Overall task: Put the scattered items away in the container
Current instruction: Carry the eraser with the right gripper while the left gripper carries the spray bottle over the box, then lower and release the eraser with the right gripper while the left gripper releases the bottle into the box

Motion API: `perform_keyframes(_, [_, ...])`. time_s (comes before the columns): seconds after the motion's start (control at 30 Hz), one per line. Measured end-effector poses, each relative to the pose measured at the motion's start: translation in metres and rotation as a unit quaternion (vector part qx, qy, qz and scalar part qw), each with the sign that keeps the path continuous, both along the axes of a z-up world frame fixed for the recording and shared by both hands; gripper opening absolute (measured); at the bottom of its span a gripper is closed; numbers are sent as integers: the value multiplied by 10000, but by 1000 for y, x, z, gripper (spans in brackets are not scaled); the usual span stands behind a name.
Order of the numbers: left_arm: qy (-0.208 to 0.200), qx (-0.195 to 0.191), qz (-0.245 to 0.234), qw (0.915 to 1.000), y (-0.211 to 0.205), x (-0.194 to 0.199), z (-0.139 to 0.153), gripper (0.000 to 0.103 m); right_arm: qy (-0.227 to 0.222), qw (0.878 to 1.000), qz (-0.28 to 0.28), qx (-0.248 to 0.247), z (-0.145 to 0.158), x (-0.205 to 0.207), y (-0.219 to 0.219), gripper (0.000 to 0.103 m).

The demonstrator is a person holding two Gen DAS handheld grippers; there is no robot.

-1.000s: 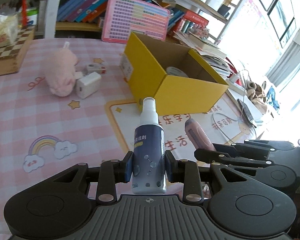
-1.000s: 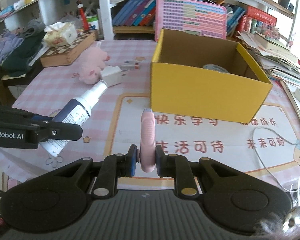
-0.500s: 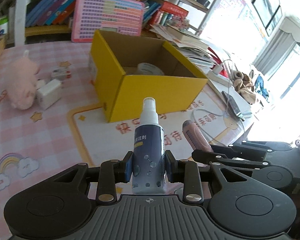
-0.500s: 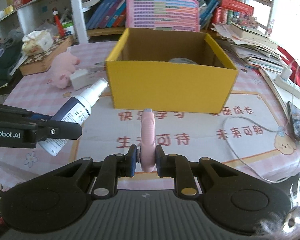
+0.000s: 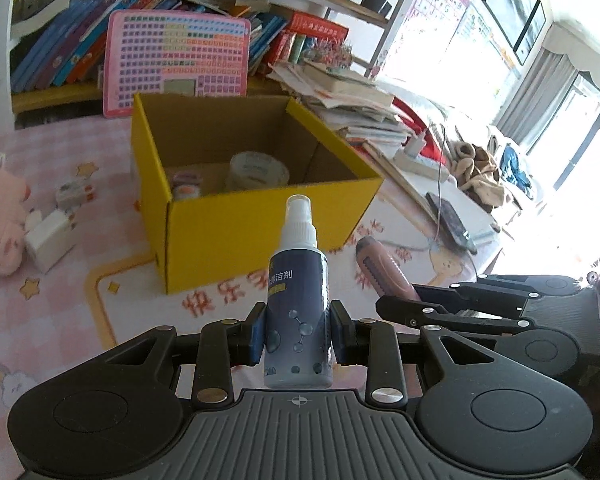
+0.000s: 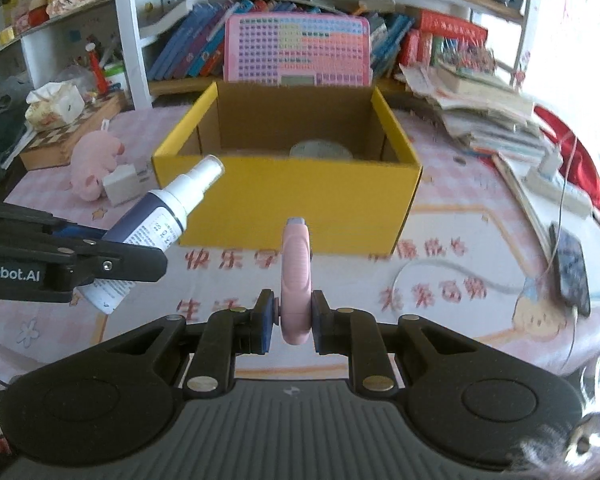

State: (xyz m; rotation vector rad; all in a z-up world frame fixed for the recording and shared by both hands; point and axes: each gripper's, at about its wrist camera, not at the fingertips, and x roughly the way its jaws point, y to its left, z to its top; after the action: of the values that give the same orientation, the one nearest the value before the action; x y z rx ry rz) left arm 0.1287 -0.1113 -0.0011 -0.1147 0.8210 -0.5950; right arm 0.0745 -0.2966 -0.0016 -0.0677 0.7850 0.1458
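Observation:
My left gripper (image 5: 298, 330) is shut on a dark blue spray bottle (image 5: 298, 300) with a white nozzle, held above the table just before the open yellow box (image 5: 260, 232). My right gripper (image 6: 294, 320) is shut on a pink utility knife (image 6: 296, 276), also before the yellow box (image 6: 292, 204). The bottle (image 6: 156, 224) and the left gripper show at the left of the right wrist view; the knife (image 5: 384, 270) shows at the right of the left wrist view. A tape roll (image 5: 256, 170) and a small item lie in the box. A pink plush pig (image 6: 94, 162) and a white charger (image 6: 122, 184) lie left of it.
A pink keyboard toy (image 6: 296, 50) leans behind the box against a bookshelf. A chessboard with a tissue pack (image 6: 56, 106) is at the far left. A paper stack (image 6: 488, 116), power strip, cable and phone (image 6: 572, 276) lie at the right. A small marker-like item (image 5: 74, 192) lies near the charger.
Both grippers have swung and moved closer to the yellow box, which now lies straight ahead and larger. Each still holds its item.

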Motion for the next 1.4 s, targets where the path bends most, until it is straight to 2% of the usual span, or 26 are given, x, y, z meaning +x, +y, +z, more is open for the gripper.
perform_keyframes(0.4, [-493, 53, 405, 9979, -31, 47, 28, 31, -630, 9956, 690, -43, 27, 62, -22, 18])
perform_keyframes(0.63, [-610, 408, 673, 9950, -44, 91, 33, 31, -728, 9917, 1053, -70, 38, 123, -34, 18])
perform_keyframes(0.83, [-349, 750, 850, 9929, -51, 125, 15, 31, -497, 9888, 1388, -230, 27, 180, -33, 18])
perform_keyframes(0.93, [-162, 954, 871, 9915, -56, 137, 1, 31, -203, 9864, 1579, -408, 17, 206, -29, 18])
perform_keyframes(1.17, [155, 1513, 738, 9856, -74, 152, -25, 31, 311, 9734, 2132, -778, -4, 255, -11, 18])
perform_keyframes(1.4, [373, 1495, 726, 9854, -78, 161, -29, 31, 623, 9577, 2572, -1127, -23, 286, 18, 18])
